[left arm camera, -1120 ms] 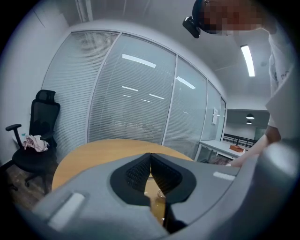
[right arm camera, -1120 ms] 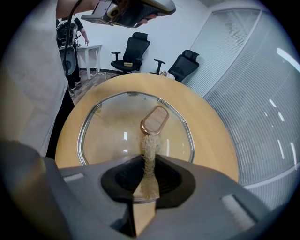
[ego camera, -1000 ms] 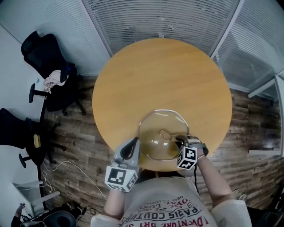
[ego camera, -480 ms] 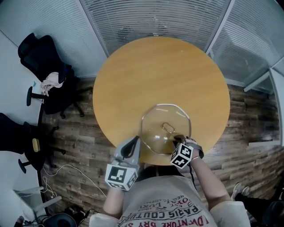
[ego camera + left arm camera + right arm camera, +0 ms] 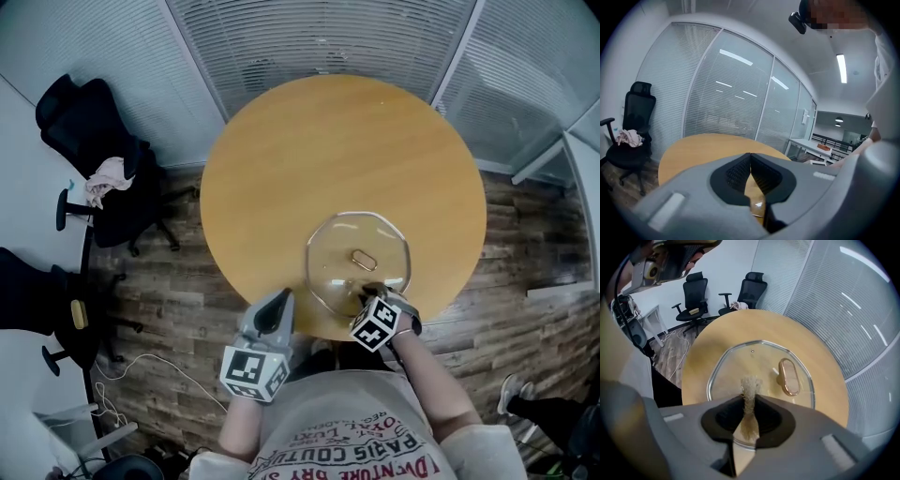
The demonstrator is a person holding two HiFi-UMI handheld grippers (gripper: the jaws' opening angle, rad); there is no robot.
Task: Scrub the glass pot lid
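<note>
Leftward along the lid's near edge goes the right gripper (image 5: 750,398): a second ago its marker cube sat by the right end of that edge, and now it's over the middle. Its jaws are clamped on a tan fibrous scrubber (image 5: 750,386), and the frayed tuft pokes out past the jaw tips, over the glass pot lid (image 5: 740,364). I can't quite tell whether it's pressing on the glass.

Ahead of those jaws and a touch right is the lid's rose-gold handle (image 5: 789,376). A small vent hole sits farther ahead, near the far rim. The lid lies flat on the round wooden tabletop (image 5: 736,324), close to its near edge. Beyond the tabletop, ahead and left of the jaws, stand two black office chairs (image 5: 691,298).

Over to the left gripper (image 5: 750,161): its jaws are pressed together at the tips with nothing between them. They point over the near edge of the tabletop, near the lid's left rim but apart from it. Ahead of these jaws the wood runs off toward a glass wall with blinds (image 5: 726,98), and far to their left a black chair carries a bundle of pale cloth (image 5: 628,137).
</note>
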